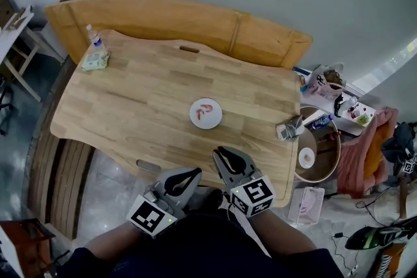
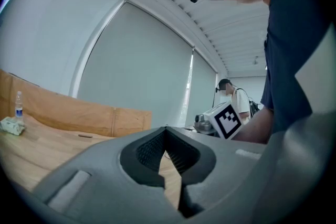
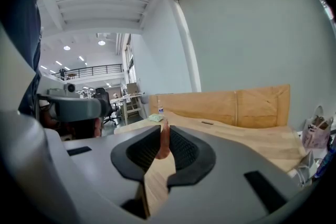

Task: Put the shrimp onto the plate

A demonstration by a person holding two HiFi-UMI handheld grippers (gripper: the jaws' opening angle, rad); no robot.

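Note:
A white plate (image 1: 206, 122) sits near the middle of the wooden table (image 1: 143, 101), and pink shrimp (image 1: 205, 107) lie on it. My right gripper (image 1: 222, 154) hovers over the table's near edge, just short of the plate. In the right gripper view its jaws (image 3: 164, 131) are shut on one pink shrimp (image 3: 164, 145), which stands upright between the pads. My left gripper (image 1: 193, 172) hangs beside it, off the table's near edge. Its jaws (image 2: 167, 131) meet at the tips with nothing between them.
A water bottle (image 1: 95, 38) and a tissue pack (image 1: 96, 61) stand at the far left corner. A small metal object (image 1: 288, 129) rests on the right edge. A round tub (image 1: 319, 153) and clutter lie right of the table. A wooden board (image 1: 195, 23) leans behind it.

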